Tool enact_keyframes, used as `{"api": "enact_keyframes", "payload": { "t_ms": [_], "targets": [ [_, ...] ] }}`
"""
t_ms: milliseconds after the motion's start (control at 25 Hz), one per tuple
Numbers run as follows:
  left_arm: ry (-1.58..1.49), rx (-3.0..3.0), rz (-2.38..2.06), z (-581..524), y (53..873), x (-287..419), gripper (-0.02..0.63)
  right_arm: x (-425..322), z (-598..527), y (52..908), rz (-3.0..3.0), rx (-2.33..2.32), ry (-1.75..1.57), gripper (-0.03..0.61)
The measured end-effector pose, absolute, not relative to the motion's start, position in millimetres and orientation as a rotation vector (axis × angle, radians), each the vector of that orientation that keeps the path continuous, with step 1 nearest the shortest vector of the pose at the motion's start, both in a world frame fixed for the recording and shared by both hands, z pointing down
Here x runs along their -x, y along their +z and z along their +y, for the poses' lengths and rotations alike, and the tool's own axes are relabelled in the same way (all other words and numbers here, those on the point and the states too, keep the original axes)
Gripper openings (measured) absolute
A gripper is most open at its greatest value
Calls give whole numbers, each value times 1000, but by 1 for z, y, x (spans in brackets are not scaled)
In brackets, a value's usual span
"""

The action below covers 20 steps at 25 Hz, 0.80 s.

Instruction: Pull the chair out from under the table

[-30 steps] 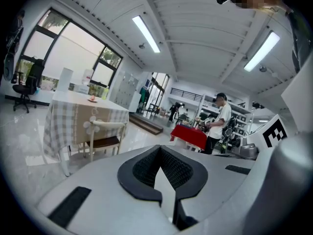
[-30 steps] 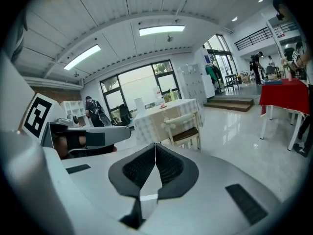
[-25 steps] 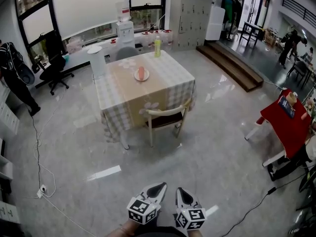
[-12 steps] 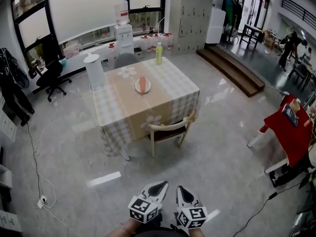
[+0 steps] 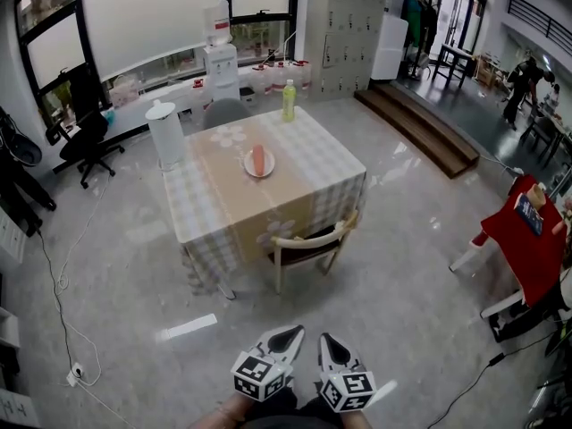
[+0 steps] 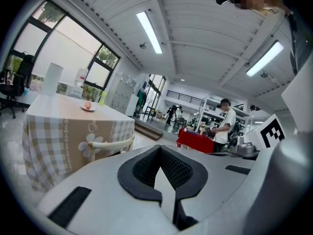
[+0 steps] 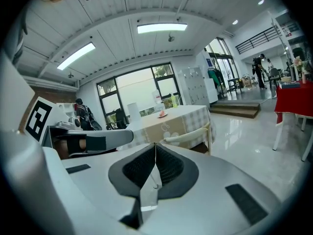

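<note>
A cream wooden chair (image 5: 308, 247) with a dark seat is tucked under the near side of a table (image 5: 214, 217) draped in a checked cloth with flower prints. Both grippers are well short of it, low in the head view, side by side. My left gripper (image 5: 288, 335) is shut with nothing in it, and so is my right gripper (image 5: 325, 340). In the left gripper view the chair's back rail (image 6: 111, 144) shows beyond the closed jaws. The same chair (image 7: 188, 135) sits ahead in the right gripper view, the left gripper (image 7: 88, 141) beside it.
On the table stand a plate (image 5: 258, 161), a green bottle (image 5: 289, 100) and a white cylinder (image 5: 165, 132). A red table (image 5: 529, 238) is at the right, steps (image 5: 420, 123) at the back right, an office chair (image 5: 80, 123) and floor cables (image 5: 63, 311) at the left. People stand far off.
The table and chair have drawn nearer and lower in the head view as I moved toward them. Both grippers stay shut and side by side.
</note>
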<state>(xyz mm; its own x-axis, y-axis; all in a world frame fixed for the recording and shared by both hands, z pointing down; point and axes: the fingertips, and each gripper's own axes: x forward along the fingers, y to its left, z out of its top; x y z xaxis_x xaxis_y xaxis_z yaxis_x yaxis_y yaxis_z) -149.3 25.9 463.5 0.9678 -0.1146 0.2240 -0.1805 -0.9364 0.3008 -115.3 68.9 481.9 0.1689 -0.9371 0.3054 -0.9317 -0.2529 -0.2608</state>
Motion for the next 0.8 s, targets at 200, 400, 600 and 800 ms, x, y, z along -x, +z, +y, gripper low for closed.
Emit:
{"api": "enact_keyframes", "payload": {
  "t_ms": [200,400,600,800],
  "targets": [
    [297,-2779,-217,16,465,151,8,114,62,484,1928,2399,-661,12],
    [284,-2768,-236,5,465,153,8,110,52,483,1930,2386,-670,12],
    [274,-2764,-236,0,470,148,8,105,44,485,1953,2385,-650,12],
    [263,-2765,-231,-5,472,135,8,89,40,486,1951,2393,-638,12]
  ]
}}
